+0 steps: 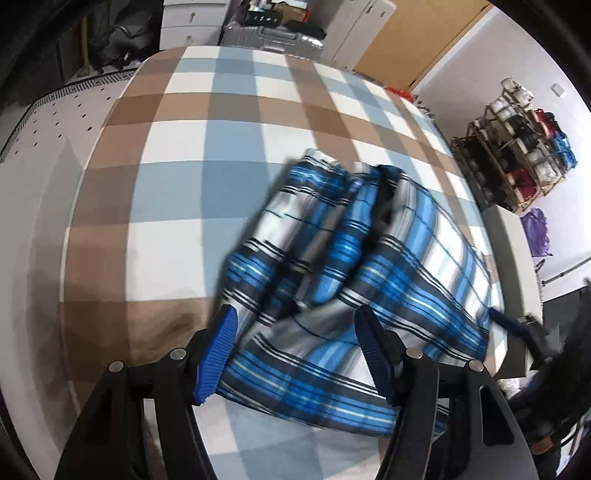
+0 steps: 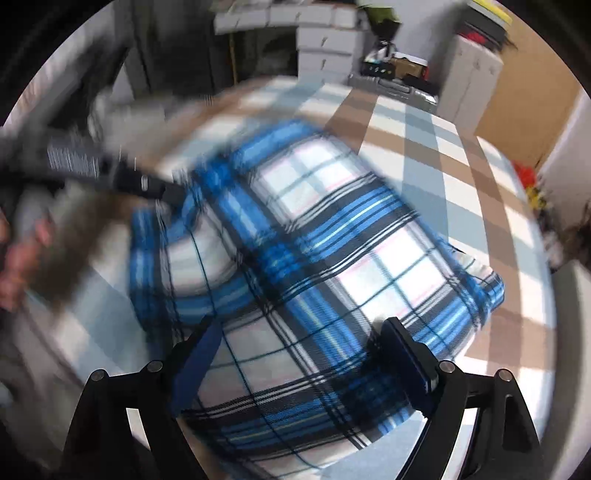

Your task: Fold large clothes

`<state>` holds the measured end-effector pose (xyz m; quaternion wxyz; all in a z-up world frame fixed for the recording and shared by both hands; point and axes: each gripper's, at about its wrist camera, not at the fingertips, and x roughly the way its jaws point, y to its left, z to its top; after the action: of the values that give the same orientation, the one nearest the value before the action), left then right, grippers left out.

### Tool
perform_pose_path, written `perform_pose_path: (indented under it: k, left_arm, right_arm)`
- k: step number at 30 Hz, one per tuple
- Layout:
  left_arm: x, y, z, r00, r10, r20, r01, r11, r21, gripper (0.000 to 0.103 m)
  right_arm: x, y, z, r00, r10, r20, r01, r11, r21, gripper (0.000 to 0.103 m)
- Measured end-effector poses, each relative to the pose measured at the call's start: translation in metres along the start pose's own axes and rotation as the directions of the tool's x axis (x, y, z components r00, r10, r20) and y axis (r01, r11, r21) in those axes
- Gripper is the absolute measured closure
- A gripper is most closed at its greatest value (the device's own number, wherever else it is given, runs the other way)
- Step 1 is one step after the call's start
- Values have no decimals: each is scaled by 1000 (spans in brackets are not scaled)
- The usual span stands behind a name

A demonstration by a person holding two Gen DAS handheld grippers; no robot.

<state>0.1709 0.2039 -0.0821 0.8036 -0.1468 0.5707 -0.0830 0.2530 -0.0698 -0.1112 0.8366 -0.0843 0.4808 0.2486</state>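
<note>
We see the big checked bed [image 1: 184,192] with the blue plaid shirt [image 1: 354,273] lying on it in a half-folded, bumpy bundle, so we think we are between folds and must next pick an edge to grab and lay flat. Our 2 grippers point down over it: the left gripper [image 1: 295,347] and right gripper [image 2: 299,358] both stand spread apart, pinching nothing.

- A checked bed cover [image 1: 229,140] in brown, blue and white is spread flat.
- White drawers [image 1: 186,24] are seen behind it.
- A silver suitcase [image 1: 273,38] is stood beside the drawers.
- Shoes are kept on a rack [image 1: 517,144] by the wall.
</note>
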Motion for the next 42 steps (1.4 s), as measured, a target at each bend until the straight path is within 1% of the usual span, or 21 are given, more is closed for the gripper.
perform_pose_path:
  k: [3,4,7,8,11,12,14,16,20,21,22,24,26,29,30,31,32,35,37,39,42]
  left_arm:
    - [25,13,6,997,-21,-80,15,997,-72,42]
    - [33,15,5,994,-29,-103,20,996,-85,42]
    - [34,7,-1,995,-37,-91,32,998,-57,36]
    - [34,5,-4,994,-49,-99,44,998,-49,36]
    - [33,-5,-21,983,-122,-136,120,993,-22,37]
    - [32,-10,-25,982,-123,-142,124,992,3,37]
    - [29,-28,-44,982,-124,-140,133,989,58,37]
    - [28,-43,-63,977,-163,-137,175,981,79,37]
    - [29,-73,-102,946,-282,-158,300,949,99,37]
    - [28,-78,-108,945,-290,-154,308,945,113,37]
    - [26,-83,-116,950,-280,-137,298,945,132,37]
    - [19,-88,-124,971,-223,-84,233,960,152,37]
    - [12,-87,-128,986,-165,-22,166,977,132,37]
    - [-3,-83,-140,990,-129,55,121,985,123,36]
    - [-6,-81,-144,991,-114,73,104,987,125,36]
    - [-8,-78,-149,992,-96,77,85,987,134,36]
    - [-8,-77,-153,994,-80,78,68,987,143,36]
    - [-12,-73,-169,995,-51,89,39,990,134,36]
    - [-15,-67,-173,992,-66,106,54,992,115,36]
    - [-18,-65,-176,991,-69,111,58,993,102,36]
    - [-18,-67,-173,992,-58,115,46,994,101,36]
  right_arm:
    - [-17,-19,19,998,-38,52,34,997,74,14]
    - [-11,-23,23,999,-44,28,42,995,90,14]
    - [24,-36,30,994,-23,-107,39,988,147,14]
    - [32,-40,31,992,-35,-122,53,988,146,13]
    - [39,-30,35,987,-81,-138,89,995,50,10]
    - [42,-31,38,985,-76,-153,81,996,27,9]
    - [44,-38,41,984,-40,-174,44,999,18,8]
    - [42,-47,43,982,-12,-190,13,1000,4,8]
    - [33,-69,46,975,47,-216,-42,999,30,8]
    - [30,-73,47,973,56,-222,-47,998,47,8]
    - [24,-77,49,972,80,-223,-64,995,76,8]
    - [11,-82,53,969,161,-190,-134,980,146,9]
    - [1,-89,58,939,316,-138,-269,922,277,9]
    - [12,-91,60,849,520,-95,-431,785,445,9]
    - [19,-88,61,828,553,-91,-456,759,465,9]
    - [26,-85,62,819,566,-96,-460,748,479,8]
    - [33,-82,62,817,565,-112,-450,748,487,7]
    - [63,-69,57,834,514,-200,-360,783,507,6]
    - [68,-59,57,850,489,-197,-355,807,472,0]
    - [66,-52,56,870,455,-192,-333,827,453,0]
    - [58,-44,57,878,434,-201,-322,847,423,0]
